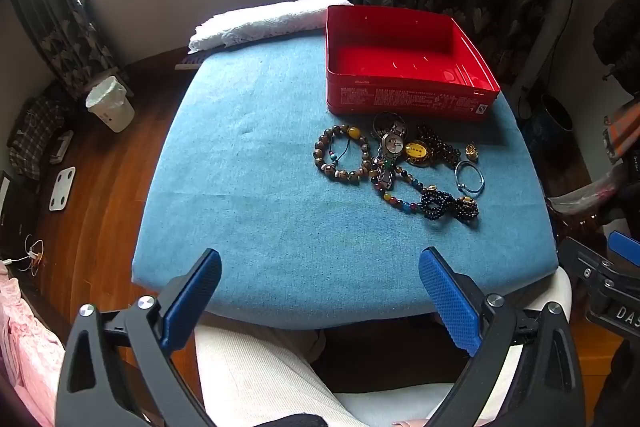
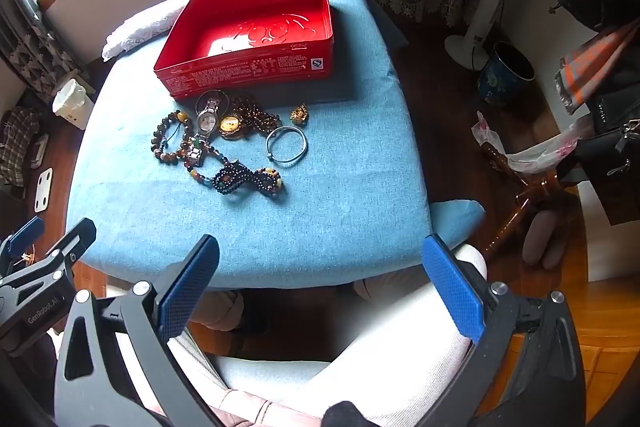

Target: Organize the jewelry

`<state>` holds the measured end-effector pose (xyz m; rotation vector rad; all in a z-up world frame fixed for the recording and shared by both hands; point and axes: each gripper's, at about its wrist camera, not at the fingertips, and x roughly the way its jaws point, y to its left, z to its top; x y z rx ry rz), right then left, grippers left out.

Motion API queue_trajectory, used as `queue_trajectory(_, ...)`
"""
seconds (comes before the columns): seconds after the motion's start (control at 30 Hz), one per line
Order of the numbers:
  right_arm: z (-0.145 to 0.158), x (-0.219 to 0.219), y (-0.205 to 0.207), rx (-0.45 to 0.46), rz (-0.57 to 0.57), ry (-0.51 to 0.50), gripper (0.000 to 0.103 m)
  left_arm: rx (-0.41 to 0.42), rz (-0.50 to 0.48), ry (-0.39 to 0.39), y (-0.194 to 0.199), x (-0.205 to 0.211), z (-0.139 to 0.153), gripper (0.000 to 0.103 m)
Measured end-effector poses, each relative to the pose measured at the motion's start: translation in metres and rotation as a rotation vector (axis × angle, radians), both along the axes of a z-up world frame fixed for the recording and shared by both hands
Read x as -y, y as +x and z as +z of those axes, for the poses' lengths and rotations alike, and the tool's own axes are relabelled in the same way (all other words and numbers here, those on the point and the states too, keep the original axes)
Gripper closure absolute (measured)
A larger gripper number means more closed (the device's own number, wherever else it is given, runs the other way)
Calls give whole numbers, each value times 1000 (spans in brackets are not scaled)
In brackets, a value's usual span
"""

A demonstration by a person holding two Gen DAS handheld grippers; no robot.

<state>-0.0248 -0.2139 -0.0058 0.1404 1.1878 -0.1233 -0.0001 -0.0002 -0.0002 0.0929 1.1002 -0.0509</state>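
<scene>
An empty red tin point(image 1: 400, 95) point(image 2: 248, 71) stands at the back of a blue-clothed table point(image 1: 260, 167) point(image 2: 340, 187). In front of it lies a heap of jewelry: a brown bead bracelet point(image 1: 342, 159) point(image 2: 170, 141), a wristwatch point(image 1: 391, 143) point(image 2: 206, 119), a multicoloured bead string point(image 1: 394, 197), black bead loops point(image 1: 448, 205) point(image 2: 244, 181), a silver bangle point(image 1: 470, 177) point(image 2: 287, 143) and a gold charm point(image 1: 472, 151) point(image 2: 299, 115). My left gripper point(image 1: 320, 263) and right gripper point(image 2: 320, 251) hover open over the table's near edge, nothing between the fingers.
A folded white cloth point(image 1: 260, 23) point(image 2: 156, 23) lies at the table's back left. A person's legs in light trousers point(image 1: 260, 379) point(image 2: 400, 339) are under the near edge. A white bin point(image 1: 110, 103), a fan stand point(image 2: 480, 27) and a blue pot point(image 2: 506, 73) stand on the wood floor.
</scene>
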Motion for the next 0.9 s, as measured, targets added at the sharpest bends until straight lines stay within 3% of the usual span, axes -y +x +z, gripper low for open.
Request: queue_trajectory(0.9,-1,-1,1,-1,0,1,5,-2,-1,-1,0,0,0,6)
